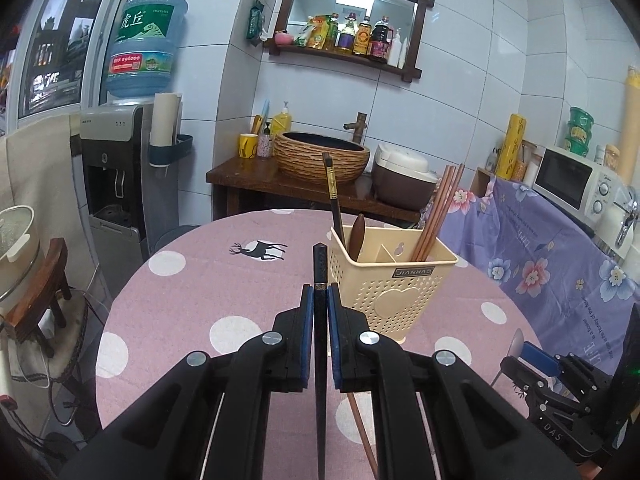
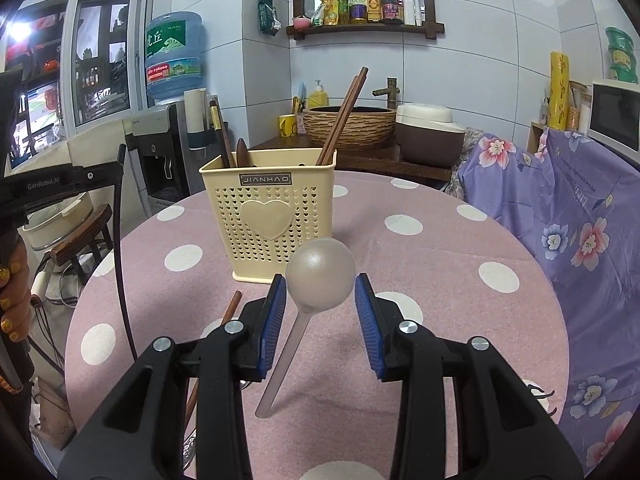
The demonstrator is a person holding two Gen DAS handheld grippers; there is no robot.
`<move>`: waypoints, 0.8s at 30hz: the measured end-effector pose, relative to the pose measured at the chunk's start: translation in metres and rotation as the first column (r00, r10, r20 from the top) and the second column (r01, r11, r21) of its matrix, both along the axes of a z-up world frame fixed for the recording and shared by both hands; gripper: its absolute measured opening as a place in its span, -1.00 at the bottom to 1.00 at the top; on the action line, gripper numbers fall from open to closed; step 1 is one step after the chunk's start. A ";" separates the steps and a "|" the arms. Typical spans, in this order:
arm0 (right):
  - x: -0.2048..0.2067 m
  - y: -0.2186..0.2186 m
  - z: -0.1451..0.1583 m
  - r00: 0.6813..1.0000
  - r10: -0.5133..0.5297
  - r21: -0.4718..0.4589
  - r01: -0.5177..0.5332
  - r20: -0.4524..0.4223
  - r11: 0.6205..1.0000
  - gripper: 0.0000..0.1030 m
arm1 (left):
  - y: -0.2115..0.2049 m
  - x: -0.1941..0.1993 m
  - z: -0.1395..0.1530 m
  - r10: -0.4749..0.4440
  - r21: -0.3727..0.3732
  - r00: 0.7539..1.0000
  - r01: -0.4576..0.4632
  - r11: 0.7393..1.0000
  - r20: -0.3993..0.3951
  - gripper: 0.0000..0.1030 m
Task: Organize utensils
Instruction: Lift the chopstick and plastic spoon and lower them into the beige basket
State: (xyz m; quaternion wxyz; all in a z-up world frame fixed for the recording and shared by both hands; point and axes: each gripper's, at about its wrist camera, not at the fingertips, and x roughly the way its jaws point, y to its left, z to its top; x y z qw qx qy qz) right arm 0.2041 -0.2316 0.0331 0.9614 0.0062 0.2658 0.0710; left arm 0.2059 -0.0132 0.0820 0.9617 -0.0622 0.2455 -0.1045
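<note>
A cream plastic utensil holder (image 1: pixel 394 276) stands on the pink dotted table; it also shows in the right wrist view (image 2: pixel 268 220). It holds a dark chopstick (image 1: pixel 334 200), a brown wooden handle (image 1: pixel 356 236) and several brown chopsticks (image 1: pixel 434 216). My left gripper (image 1: pixel 320 300) is shut on a dark chopstick (image 1: pixel 320 264), held just left of the holder. My right gripper (image 2: pixel 320 292) is open, with a pale metal spoon (image 2: pixel 320 276) lying between its fingers, bowl towards the holder. A brown chopstick (image 2: pixel 232 308) lies on the table at its left.
The round table (image 2: pixel 440 280) has a pink cloth with white dots. A purple floral cloth (image 2: pixel 568 208) covers furniture to the right. A water dispenser (image 1: pixel 116 168) stands at the left. A wooden counter with a woven basin (image 1: pixel 320 156) and a rice cooker is behind.
</note>
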 end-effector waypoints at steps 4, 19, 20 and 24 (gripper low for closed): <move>0.000 0.001 0.001 1.000 0.004 -0.003 -0.004 0.005 1.000 -0.29 | 0.002 0.001 0.001 0.000 -0.002 1.000 0.000 1.000 0.004 -0.84; 0.009 -0.001 0.012 1.000 0.029 0.012 -0.029 0.009 1.000 -0.29 | 0.005 0.007 0.018 -0.021 -0.028 1.000 0.022 0.999 0.019 -0.84; 0.011 -0.002 0.015 0.999 0.034 0.021 -0.035 0.010 0.999 -0.29 | 0.005 0.007 0.021 -0.026 -0.030 0.999 0.027 0.999 0.022 -0.84; 0.019 -0.003 0.035 0.998 0.049 0.028 -0.050 0.032 0.998 -0.29 | 0.004 0.014 0.047 -0.048 -0.049 0.998 0.051 0.997 0.049 -0.84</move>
